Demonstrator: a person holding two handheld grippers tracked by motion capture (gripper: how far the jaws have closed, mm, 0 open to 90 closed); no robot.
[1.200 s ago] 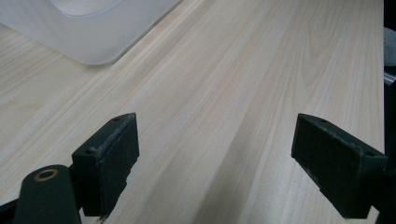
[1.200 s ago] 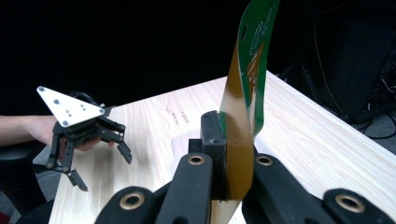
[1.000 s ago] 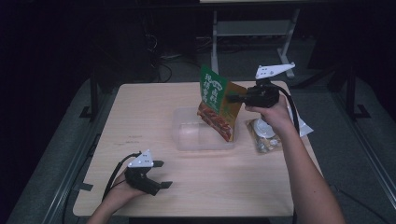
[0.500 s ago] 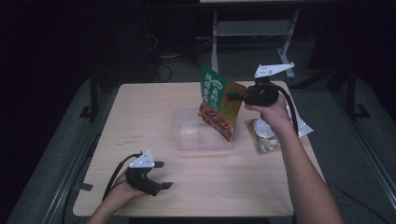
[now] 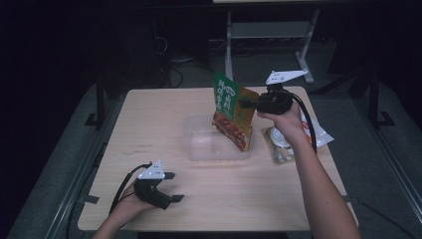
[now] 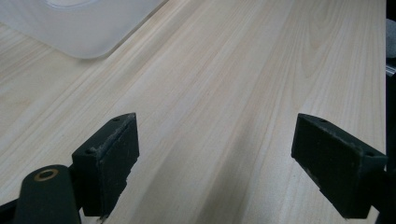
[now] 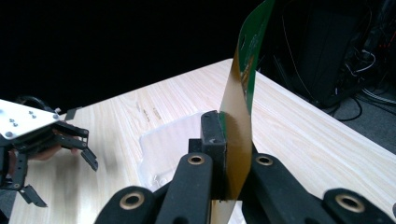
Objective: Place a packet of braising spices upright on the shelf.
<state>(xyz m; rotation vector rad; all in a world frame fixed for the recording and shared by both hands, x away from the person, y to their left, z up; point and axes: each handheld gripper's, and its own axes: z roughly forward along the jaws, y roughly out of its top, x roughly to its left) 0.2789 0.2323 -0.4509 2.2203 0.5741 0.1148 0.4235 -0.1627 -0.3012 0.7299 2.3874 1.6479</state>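
snack pouch (image 5: 233,112) pinched at side edge in my right gripper (image 5: 249,103), feels light & floppy; left gripper (image 5: 171,186) open, idle.

Pouch drifting left over the tub

Your right gripper (image 5: 247,103) has carried the snack pouch (image 5: 233,110) a little to the left since a second ago, so it now hangs more squarely over the clear container (image 5: 199,144) (its lower corner sits a touch deeper inside the rim than before).
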